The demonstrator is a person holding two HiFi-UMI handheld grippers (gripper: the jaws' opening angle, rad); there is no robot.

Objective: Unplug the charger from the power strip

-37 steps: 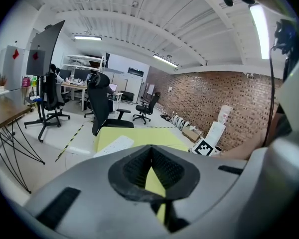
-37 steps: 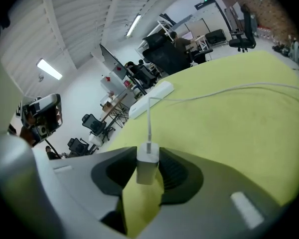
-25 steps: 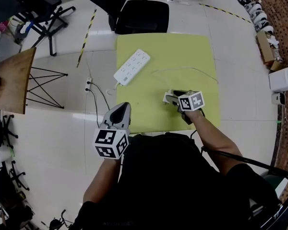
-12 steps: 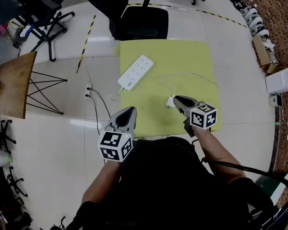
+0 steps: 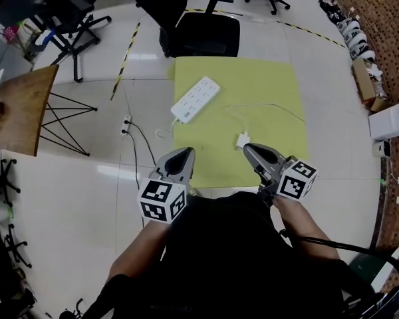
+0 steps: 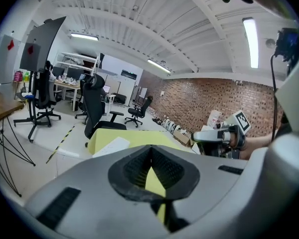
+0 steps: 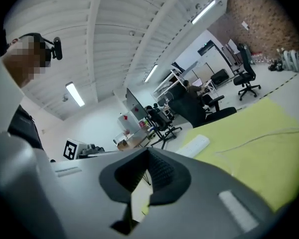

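The white power strip (image 5: 196, 100) lies on the yellow mat (image 5: 272, 85) with nothing plugged into it. The white charger (image 5: 242, 139) rests loose on the mat's near part, and its thin cable (image 5: 272, 106) curves off to the right. My right gripper (image 5: 247, 147) hovers just behind the charger, shut and empty. My left gripper (image 5: 187, 150) is raised over the mat's near left corner, also shut on nothing. The right gripper view looks past the shut tips (image 7: 148, 153) to the strip (image 7: 194, 144). The left gripper view shows its closed tips (image 6: 150, 149) and the right gripper (image 6: 209, 135).
A black office chair (image 5: 206, 35) stands at the mat's far edge. A floor socket with black cables (image 5: 126, 121) lies left of the mat. A wooden table (image 5: 20, 111) stands at the far left, and a white box (image 5: 392, 118) at the right.
My right gripper rose off the mat and drew back from the charger while its jaws went from open to shut. The charger stayed on the mat. The left gripper barely moved.
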